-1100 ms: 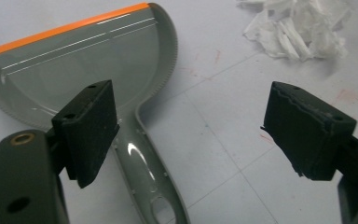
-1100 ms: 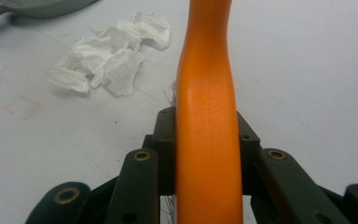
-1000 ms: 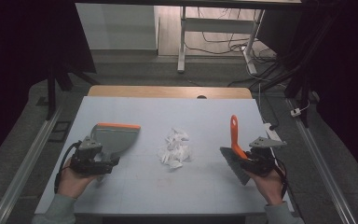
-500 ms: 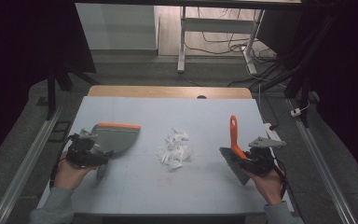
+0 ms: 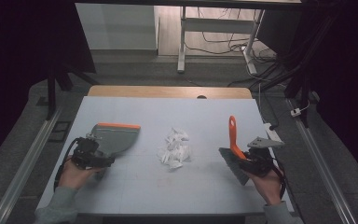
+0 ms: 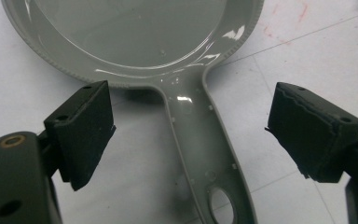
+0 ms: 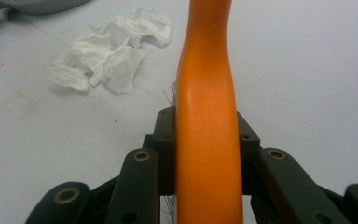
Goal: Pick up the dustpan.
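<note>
Tool on the left (image 6: 186, 135) stood with its two black pads spread wide, one on each side of the grey dustpan's handle (image 6: 205, 154), touching neither side; its jaws had just been opening and nothing was held between them. In the high view this left tool (image 5: 89, 154) sat at the lower left of the frame, just beside the dustpan (image 5: 114, 140), whose orange lip pointed toward the upper middle. The right tool (image 7: 207, 140) was clamped tight on the orange handle of the brush (image 7: 207, 70); in the high view the right tool (image 5: 256, 161) held the brush (image 5: 233, 149) at the lower right, bristles low and near the bench (image 5: 135, 186).

By my reading, the step in hand was taking hold of the dustpan. The next move would call for closing the pads squarely on the narrow handle, then steadying the pan so the brush could sweep toward it.

A crumpled heap of white paper (image 5: 175, 148) lay in the middle of the frame, between pan and brush, apart from both. Nothing stood in the sweep's way.
</note>
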Demonstrator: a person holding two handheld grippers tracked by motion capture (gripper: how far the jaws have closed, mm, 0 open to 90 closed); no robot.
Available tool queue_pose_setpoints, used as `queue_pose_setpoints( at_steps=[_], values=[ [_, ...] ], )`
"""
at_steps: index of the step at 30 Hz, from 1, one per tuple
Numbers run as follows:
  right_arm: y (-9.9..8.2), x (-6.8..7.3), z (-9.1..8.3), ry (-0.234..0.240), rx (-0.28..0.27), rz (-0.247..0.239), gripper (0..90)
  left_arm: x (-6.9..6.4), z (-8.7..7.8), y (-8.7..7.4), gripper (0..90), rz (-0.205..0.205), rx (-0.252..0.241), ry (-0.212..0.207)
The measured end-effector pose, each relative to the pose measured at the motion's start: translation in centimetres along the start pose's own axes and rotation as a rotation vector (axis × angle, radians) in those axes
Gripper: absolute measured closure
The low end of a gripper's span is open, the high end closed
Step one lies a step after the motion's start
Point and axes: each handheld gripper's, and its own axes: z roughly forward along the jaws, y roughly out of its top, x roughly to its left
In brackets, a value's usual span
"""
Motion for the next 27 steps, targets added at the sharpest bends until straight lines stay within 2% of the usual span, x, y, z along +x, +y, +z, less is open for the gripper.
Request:
queue_pose_setpoints(
  at_steps=[6, 7, 12, 19, 22, 27],
  values=[
    [-0.1, 0.1, 0.2, -0.002, 0.008, -0.002, 70.3, 0.0, 1.1, -0.1, 17.7, -0.022, 0.016, 0.005],
    [0.0, 0.1, 0.2, -0.002, 0.009, -0.004, 70.2, -0.1, 1.6, -0.2, 20.0, -0.030, 0.036, 0.001],
    [0.0, 0.2, 0.2, -0.002, 0.009, -0.005, 70.3, -0.2, 2.3, -0.3, 21.3, -0.036, 0.050, 0.007],
    [-0.1, 0.1, 0.2, -0.005, 0.012, -0.009, 70.3, 0.3, 2.5, -0.3, 26.8, -0.063, 0.023, 0.002],
    [-0.1, 0.2, 0.3, -0.006, 0.013, -0.013, 70.3, 0.5, 2.6, -0.3, 35.0, -0.072, 0.023, -0.009],
    [-0.1, 0.2, 0.4, -0.006, 0.016, -0.013, 70.3, 0.9, 2.9, -0.2, 39.8, -0.095, 0.013, -0.021]
  ],
)
